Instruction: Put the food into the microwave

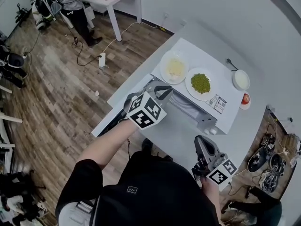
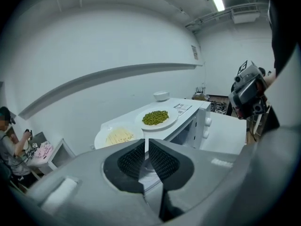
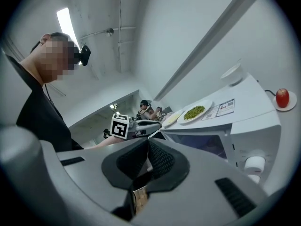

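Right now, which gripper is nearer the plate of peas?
Left. The left gripper is beside the microwave, just short of the plate of peas; the right gripper hangs farther back.

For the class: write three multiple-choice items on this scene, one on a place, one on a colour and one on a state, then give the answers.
1. The plate of peas stands: A on the microwave; B inside it; C on the floor.
2. The apple is: A green; B red; C yellow.
3. The left gripper is: A wide open; B holding a plate; C shut.
Answers: A, the plate rests on the microwave's top; B, its skin is red; C, its jaws meet.
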`<state>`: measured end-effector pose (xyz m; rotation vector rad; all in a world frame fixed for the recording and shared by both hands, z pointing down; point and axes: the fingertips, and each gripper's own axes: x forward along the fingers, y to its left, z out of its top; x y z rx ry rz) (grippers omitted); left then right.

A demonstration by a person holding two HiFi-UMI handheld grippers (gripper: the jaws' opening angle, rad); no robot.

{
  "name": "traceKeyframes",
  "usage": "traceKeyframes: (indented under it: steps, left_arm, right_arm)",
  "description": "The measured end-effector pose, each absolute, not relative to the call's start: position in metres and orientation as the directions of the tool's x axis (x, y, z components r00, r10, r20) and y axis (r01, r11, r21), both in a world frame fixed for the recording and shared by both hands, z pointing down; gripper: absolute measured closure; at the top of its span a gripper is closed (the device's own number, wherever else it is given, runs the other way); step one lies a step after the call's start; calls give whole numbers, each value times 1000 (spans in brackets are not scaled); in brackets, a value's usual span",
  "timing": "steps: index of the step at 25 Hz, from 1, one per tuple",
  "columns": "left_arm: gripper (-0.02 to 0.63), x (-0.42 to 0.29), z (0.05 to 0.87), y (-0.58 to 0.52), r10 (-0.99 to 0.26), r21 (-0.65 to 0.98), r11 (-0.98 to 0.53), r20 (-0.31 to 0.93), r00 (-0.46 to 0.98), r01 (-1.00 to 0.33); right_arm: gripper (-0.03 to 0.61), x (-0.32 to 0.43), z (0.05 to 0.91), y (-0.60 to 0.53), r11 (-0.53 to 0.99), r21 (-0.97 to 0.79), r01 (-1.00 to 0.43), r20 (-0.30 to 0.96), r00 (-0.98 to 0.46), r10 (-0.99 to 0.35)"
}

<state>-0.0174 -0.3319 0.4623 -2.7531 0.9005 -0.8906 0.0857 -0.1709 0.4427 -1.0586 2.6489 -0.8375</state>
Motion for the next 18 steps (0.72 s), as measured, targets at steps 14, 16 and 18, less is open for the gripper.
traceKeyframes:
  steps: [14,16,18]
  left_arm:
    - [433,-8,503,-363,-521,-500,-845,694,496,-188]
    - [433,-5,507,-365,-521,-511,-843,701,487,-168]
    - [433,-4,510,-364,-524,-528,-838,711,469,-135]
  right_arm:
    - [563,95,450,-161,557,-591,-583,48,-715,-698]
    - [563,97,451,-159,554,-592,-586,50,-712,-700]
    - [563,99,452,-157,550,-593,-588,52,-710,-703]
